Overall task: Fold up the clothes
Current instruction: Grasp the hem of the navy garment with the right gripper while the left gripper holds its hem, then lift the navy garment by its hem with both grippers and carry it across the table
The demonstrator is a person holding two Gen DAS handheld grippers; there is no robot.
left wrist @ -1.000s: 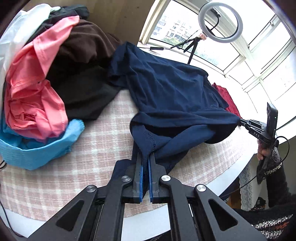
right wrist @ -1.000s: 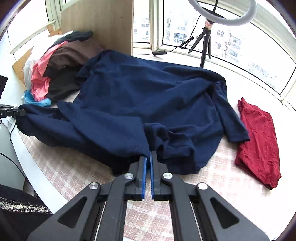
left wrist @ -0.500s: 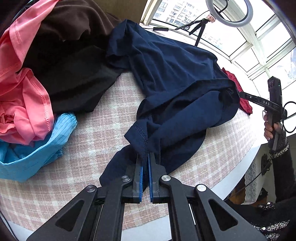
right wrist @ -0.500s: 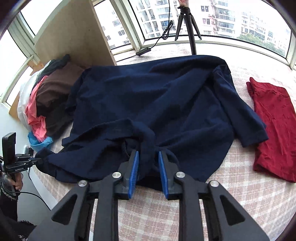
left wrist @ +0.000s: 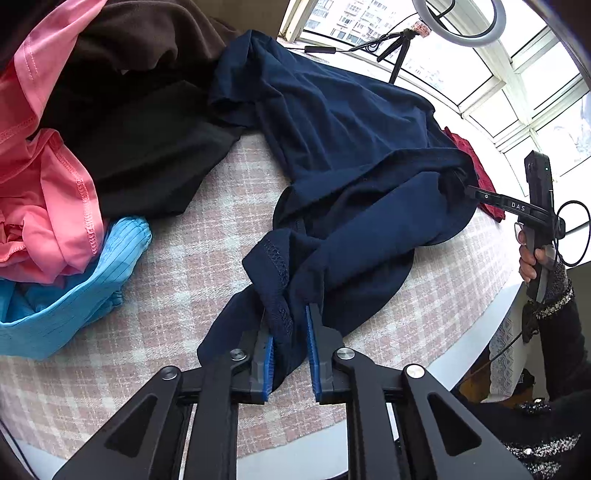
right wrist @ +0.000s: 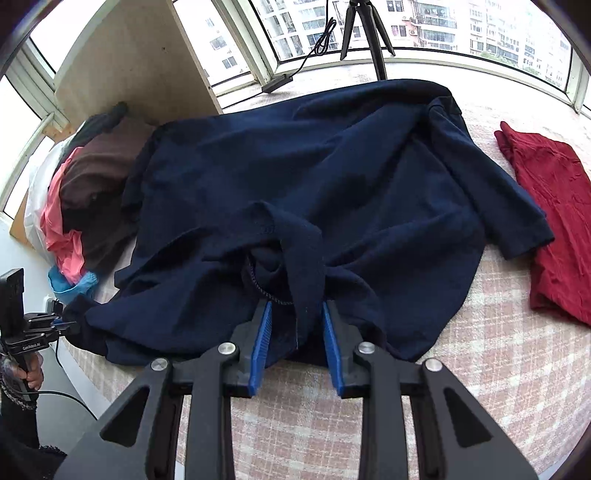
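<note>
Navy T-shirt [right wrist: 314,177]: spread but rumpled across the middle of the pink-checked tablecloth [right wrist: 498,369], its hem edge bunched toward the near table rim. Left gripper [left wrist: 290,347]: jaws have just been opening and stand apart, a stitched fold of navy cloth lying slack between the blue pads without being pressed. Right gripper [right wrist: 295,343]: jaws have just been closing yet are visibly parted, a hem strip hanging between them, unclamped. In the right wrist view, a folded red garment [right wrist: 554,221] lies at 3 o'clock of the shirt, and a heap of unfolded clothes [right wrist: 85,195], brown, pink and blue, at 9 o'clock, touching its sleeve. Ring-light tripod [right wrist: 365,33] stands at 12 o'clock on the sill.

Risks, judged: with both grips released, the bunched hem may slide over the near edge; re-gripping a doubled fold could catch two layers and drag the shirt askew; a wide sweep could snag the heap.
</note>
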